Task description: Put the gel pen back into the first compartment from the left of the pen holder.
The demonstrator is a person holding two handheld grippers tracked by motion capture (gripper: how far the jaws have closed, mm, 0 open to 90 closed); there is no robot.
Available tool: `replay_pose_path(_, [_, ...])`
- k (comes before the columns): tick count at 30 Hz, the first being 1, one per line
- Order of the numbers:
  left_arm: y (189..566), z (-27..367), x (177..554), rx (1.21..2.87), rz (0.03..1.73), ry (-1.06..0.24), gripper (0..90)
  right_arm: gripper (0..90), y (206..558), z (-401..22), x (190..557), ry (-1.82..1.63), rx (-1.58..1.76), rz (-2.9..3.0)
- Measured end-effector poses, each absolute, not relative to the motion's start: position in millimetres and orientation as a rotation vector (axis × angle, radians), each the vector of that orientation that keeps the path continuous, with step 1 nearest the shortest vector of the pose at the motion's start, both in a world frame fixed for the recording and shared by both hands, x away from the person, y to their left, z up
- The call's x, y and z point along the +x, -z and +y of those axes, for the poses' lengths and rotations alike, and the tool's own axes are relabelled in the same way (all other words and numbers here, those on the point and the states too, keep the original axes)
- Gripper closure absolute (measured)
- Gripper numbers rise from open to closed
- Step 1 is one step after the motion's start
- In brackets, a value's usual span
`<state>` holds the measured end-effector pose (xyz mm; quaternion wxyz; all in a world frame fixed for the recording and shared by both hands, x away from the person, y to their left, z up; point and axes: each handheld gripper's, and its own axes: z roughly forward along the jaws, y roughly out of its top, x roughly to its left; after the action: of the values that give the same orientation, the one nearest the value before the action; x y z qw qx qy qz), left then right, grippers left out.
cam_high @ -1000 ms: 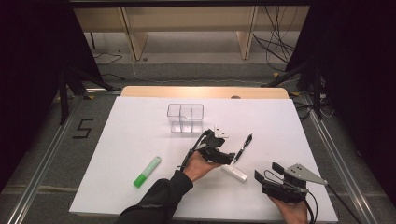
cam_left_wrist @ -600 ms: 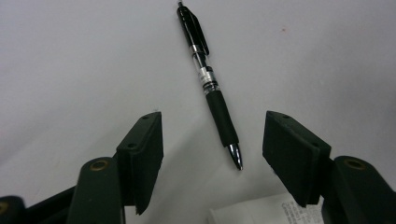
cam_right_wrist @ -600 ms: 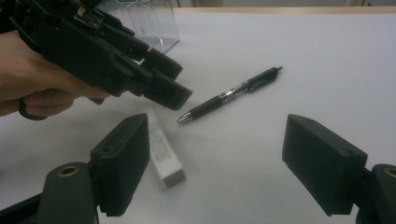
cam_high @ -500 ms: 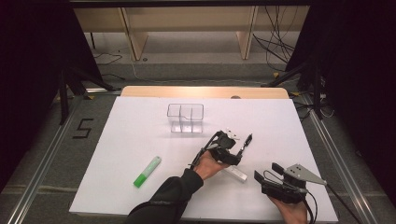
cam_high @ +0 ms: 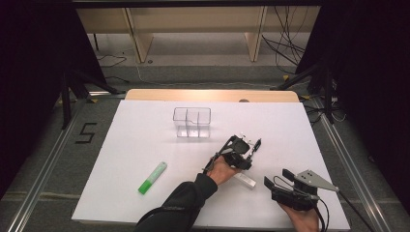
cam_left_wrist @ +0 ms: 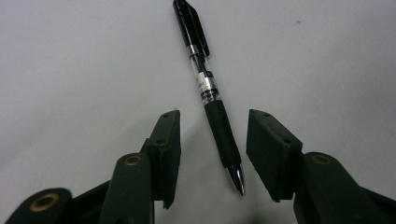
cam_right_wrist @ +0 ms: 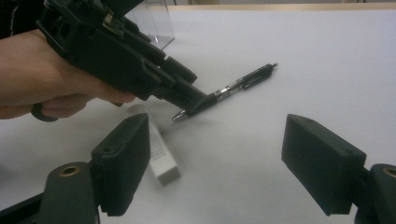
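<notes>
Where the white table (cam_high: 121,159) begins at left, a green marker (cam_high: 152,177) lies; a clear organizer (cam_high: 192,122) stands farther back. Left gripper (cam_left_wrist: 212,156): jaws just closing, astride the black pen (cam_left_wrist: 209,88) lying flat, pads not yet touching. White eraser (cam_right_wrist: 161,154) beside. Right gripper (cam_right_wrist: 229,165): wide open, empty.

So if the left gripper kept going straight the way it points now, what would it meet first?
Most likely the black pen: its rubber grip already lies between the left gripper jaws, which have just been closing and do not touch it yet. Under it is the white table.
</notes>
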<state>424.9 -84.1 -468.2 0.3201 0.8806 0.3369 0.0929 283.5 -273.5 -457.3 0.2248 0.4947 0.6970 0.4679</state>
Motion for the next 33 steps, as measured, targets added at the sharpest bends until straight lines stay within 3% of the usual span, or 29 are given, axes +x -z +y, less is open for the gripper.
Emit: replay_pose_path(33, [472.9, -95.4, 428.8, 2.358, 0.925, -0.230, 78.8, 25.1, 458.8, -271.3, 284.0, -1.293, 1.355, 1.942])
